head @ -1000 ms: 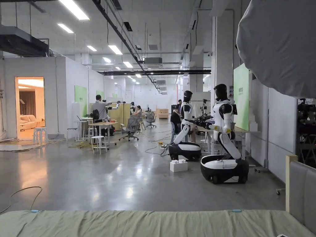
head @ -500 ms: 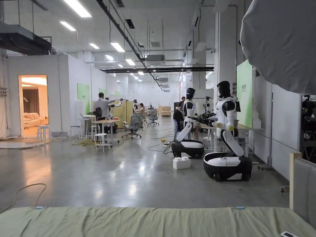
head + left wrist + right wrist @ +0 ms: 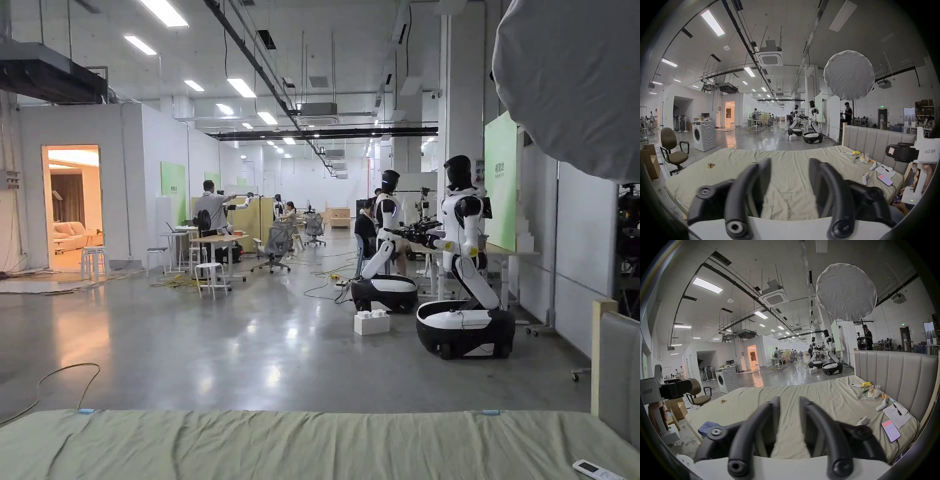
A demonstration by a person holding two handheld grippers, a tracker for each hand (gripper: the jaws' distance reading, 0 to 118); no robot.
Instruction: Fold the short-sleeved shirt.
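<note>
With left gripper (image 3: 789, 164) and right gripper (image 3: 789, 400) both parted, empty, above the green bed (image 3: 818, 394), reach for the crumpled blue shirt (image 3: 708, 426) at the bed's left edge, then spread it flat mid-bed.

A robotics lab hall: wheeled humanoid robots (image 3: 464, 262), workstations, and a staged bed (image 3: 786, 175).

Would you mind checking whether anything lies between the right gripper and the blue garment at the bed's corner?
Nothing visible does: bare sheet separates the open right gripper from the blue garment. The phone lies on the opposite side.
</note>
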